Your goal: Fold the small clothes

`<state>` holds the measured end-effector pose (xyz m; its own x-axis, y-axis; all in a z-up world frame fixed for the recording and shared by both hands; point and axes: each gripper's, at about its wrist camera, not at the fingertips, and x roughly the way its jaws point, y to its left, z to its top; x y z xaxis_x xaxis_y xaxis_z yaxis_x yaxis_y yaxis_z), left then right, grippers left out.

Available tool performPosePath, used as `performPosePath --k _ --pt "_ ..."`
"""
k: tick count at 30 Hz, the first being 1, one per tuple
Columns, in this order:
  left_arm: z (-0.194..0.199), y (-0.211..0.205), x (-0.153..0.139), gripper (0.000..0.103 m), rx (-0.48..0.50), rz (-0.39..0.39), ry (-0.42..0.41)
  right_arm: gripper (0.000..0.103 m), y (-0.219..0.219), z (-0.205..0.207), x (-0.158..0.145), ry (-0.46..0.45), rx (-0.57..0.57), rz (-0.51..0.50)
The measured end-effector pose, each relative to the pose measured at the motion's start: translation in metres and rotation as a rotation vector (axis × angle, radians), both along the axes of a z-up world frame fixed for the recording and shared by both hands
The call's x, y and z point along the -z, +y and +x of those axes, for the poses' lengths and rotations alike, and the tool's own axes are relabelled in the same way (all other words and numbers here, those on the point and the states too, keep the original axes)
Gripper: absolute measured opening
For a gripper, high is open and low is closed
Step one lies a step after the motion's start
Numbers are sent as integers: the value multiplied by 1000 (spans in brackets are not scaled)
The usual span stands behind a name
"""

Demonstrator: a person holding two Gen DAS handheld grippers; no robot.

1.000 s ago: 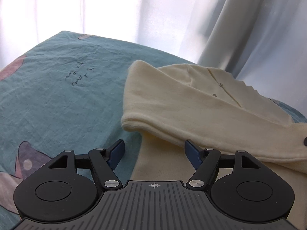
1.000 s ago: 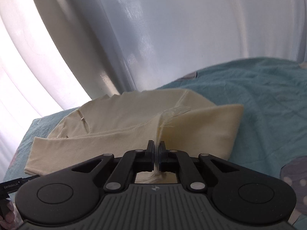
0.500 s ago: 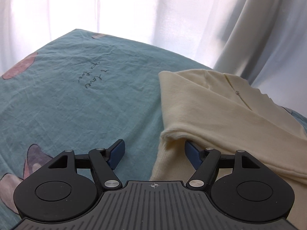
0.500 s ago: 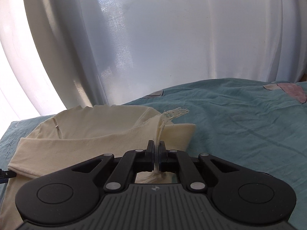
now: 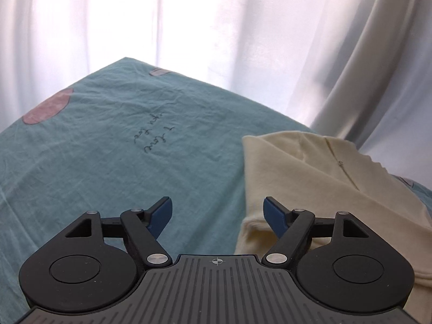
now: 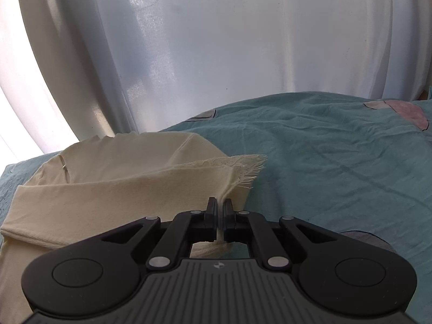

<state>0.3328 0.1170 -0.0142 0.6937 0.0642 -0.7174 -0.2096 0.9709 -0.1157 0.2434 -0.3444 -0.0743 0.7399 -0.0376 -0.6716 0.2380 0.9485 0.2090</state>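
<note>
A cream garment (image 5: 310, 178) lies partly folded on a teal sheet (image 5: 121, 162), at the right of the left wrist view. My left gripper (image 5: 217, 209) hovers over the sheet beside the garment's left edge. Its jaws are opening, with nothing between the blue pads (image 5: 162, 212). In the right wrist view the same cream garment (image 6: 113, 186) fills the left half, its frayed hem (image 6: 248, 167) sticking out to the right. My right gripper (image 6: 222, 210) is shut on a pinch of the cream fabric near that hem.
White curtains (image 5: 216, 40) hang close behind the far edge of the bed in both views. The teal sheet (image 6: 337, 167) carries handwriting (image 5: 154, 137) and pink printed patches (image 5: 48, 106). Bare sheet stretches left of the garment and right of it.
The left gripper has drawn back and left off the garment, which now sits further right, and its jaws stand wider. The right gripper has carried the pinched fabric across, folding the garment narrower.
</note>
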Motion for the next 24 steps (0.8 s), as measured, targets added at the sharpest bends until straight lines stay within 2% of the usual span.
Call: performPosePath --k 3,6,8,9,11,15,16,19,24 --pt "5 -15 3 82 61 19 5 4 -4 -1 0 23 37 -9" --pt "10 -36 9 82 121 60 14 15 -5 -6 -13 36 112 -35" --pt "16 -49 12 83 168 72 7 15 3 -5 -23 -5 76 -49" --pt "20 -55 14 87 200 69 4 15 11 -2 -26 -16 41 -54" --pt "27 -68 22 88 254 69 8 15 30 7 -25 -12 -38 -54" --pt "26 -95 40 90 315 238 4 15 76 18 -8 9 -232 -85" --pt "22 -96 42 90 325 255 -13 15 84 19 -2 30 -262 -100" --pt "15 -90 43 91 355 244 -36 15 91 11 3 9 -293 -185" --pt "15 -82 42 91 362 213 -34 14 64 8 1 27 -224 -140"
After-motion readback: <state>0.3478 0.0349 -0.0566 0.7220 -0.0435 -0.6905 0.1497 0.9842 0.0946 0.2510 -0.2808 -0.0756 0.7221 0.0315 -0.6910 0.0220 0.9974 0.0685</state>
